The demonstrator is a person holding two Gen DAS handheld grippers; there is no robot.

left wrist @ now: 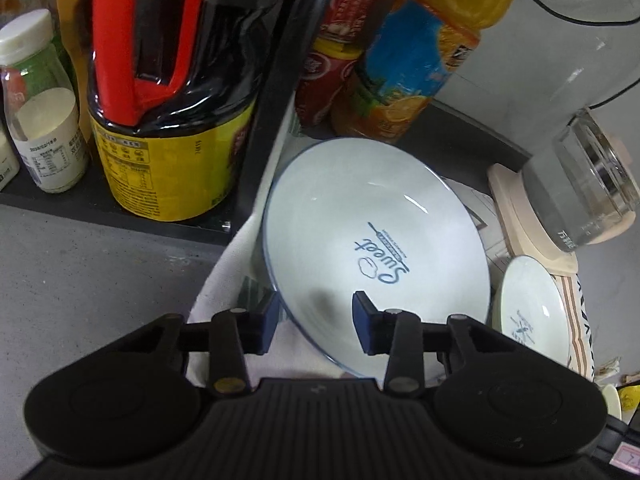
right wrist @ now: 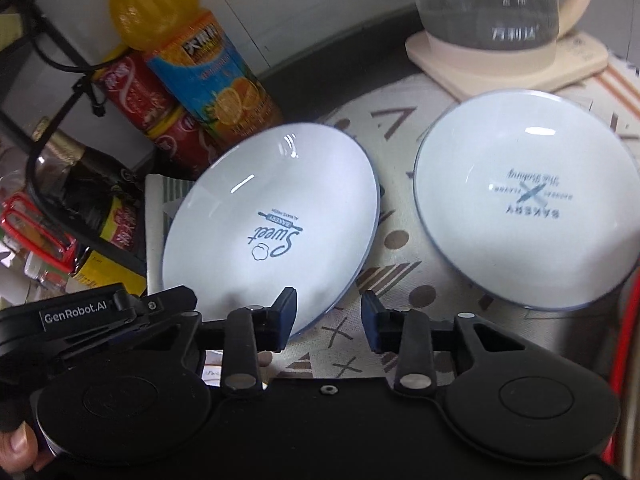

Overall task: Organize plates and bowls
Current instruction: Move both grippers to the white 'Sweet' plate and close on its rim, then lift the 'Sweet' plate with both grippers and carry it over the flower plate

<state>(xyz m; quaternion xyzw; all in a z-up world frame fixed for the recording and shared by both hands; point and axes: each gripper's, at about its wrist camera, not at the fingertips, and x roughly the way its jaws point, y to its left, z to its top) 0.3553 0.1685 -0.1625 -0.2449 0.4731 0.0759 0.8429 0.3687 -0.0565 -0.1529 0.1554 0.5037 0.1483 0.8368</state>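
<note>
On the patterned cloth (right wrist: 400,240) over the desk: two white plates, "Sweet" plate (right wrist: 272,216) and "Bakery" plate (right wrist: 524,200). Two hand-held grippers: left hand-held gripper (left wrist: 314,326) straddles the Sweet plate's rim, pads apart; right hand-held gripper (right wrist: 329,318) part-open, empty.

A home kitchen counter, crowded with food and tableware. Ahead and left of the tool, a black shelf (left wrist: 120,208) holds a dark sauce jug with a red handle and yellow label (left wrist: 168,112) and a white-capped jar (left wrist: 44,120). Straight ahead stand an orange juice bottle (right wrist: 200,72) and red cans (right wrist: 136,96); ahead right, a glass kettle on a cream base (right wrist: 504,40). 2 white plates with blue print (right wrist: 272,216) lie on a patterned cloth (right wrist: 400,240).
</note>
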